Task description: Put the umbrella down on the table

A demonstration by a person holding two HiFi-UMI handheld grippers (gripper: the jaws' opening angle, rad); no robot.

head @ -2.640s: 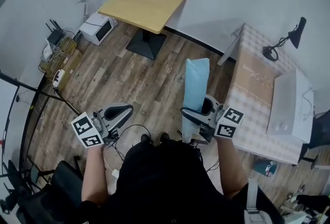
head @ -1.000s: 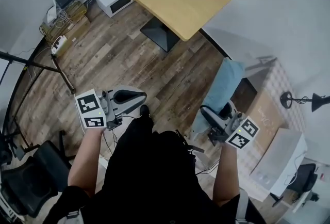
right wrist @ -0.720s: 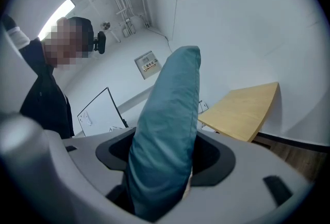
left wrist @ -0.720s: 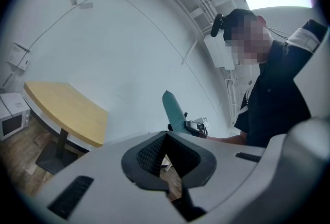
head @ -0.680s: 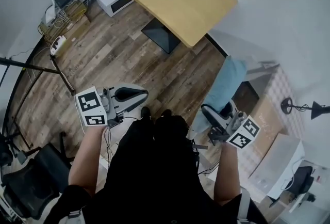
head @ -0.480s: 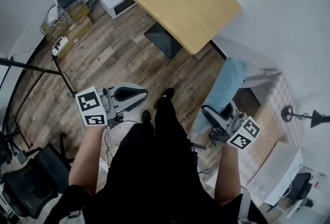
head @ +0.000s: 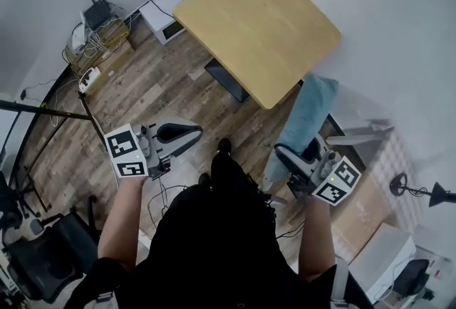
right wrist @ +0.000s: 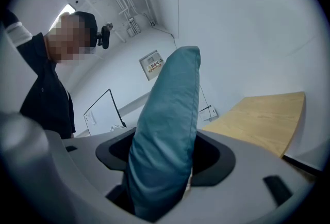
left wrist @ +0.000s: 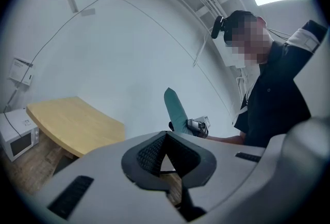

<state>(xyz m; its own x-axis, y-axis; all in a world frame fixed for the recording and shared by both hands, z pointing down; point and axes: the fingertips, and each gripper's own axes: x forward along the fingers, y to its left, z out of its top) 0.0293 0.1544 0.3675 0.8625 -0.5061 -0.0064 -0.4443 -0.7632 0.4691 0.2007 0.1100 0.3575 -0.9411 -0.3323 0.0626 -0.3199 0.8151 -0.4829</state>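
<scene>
A folded light-blue umbrella is held upright, leaning right, by my right gripper, which is shut on its lower part. In the right gripper view the umbrella fills the space between the jaws and rises past them. The light wooden table on a black pedestal stands just ahead and above the umbrella's tip; it also shows as the table at the right. My left gripper is shut and holds nothing, out over the wooden floor. From the left gripper view I see the umbrella and the table.
A white microwave sits on the floor by the wall, with a router and cables beside it. A black stand pole crosses at left, and a chair stands lower left. A desk with a black lamp is at right.
The person has stepped forward, so the wooden table has come closer and larger in view. The umbrella stays in the right gripper, now tilted right. The left gripper is unchanged.
</scene>
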